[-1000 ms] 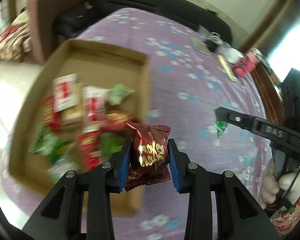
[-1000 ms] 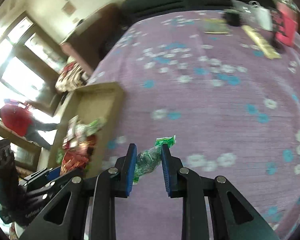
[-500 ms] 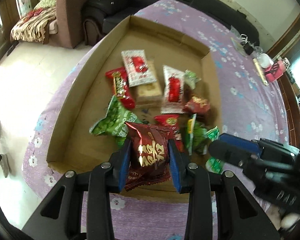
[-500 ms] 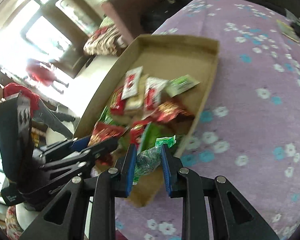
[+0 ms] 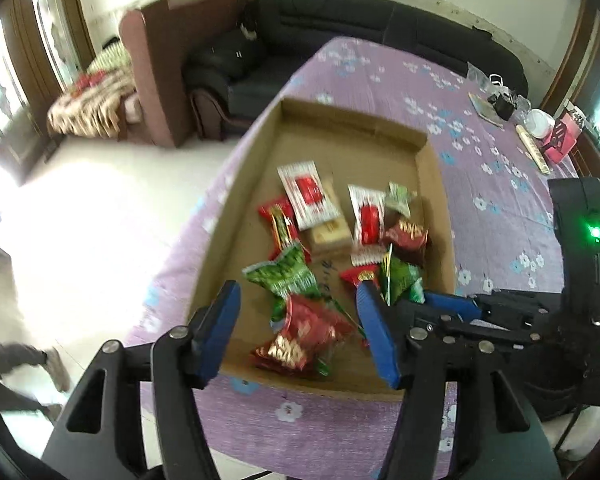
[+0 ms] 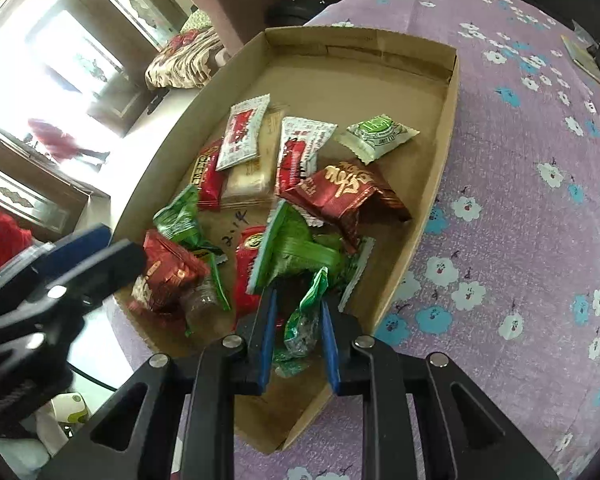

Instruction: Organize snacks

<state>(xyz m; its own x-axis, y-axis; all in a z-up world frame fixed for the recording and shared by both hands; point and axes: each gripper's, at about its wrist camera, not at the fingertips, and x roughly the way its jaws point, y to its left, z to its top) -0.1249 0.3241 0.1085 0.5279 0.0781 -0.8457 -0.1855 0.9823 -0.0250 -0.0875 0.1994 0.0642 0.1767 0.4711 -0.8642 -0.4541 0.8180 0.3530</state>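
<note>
Lying between hand-held gripper (image 5: 300, 328) fingers: red snack (image 5: 306, 338)

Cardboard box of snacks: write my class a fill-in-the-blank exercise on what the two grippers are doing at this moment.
1. The left gripper is ____, with a dark red packet lying loose between its fingers in the cardboard box.
2. The right gripper is shut on a ____ packet.
3. The box rests on a ____ cloth with a flower print.

Missing words: open; green; purple
</note>
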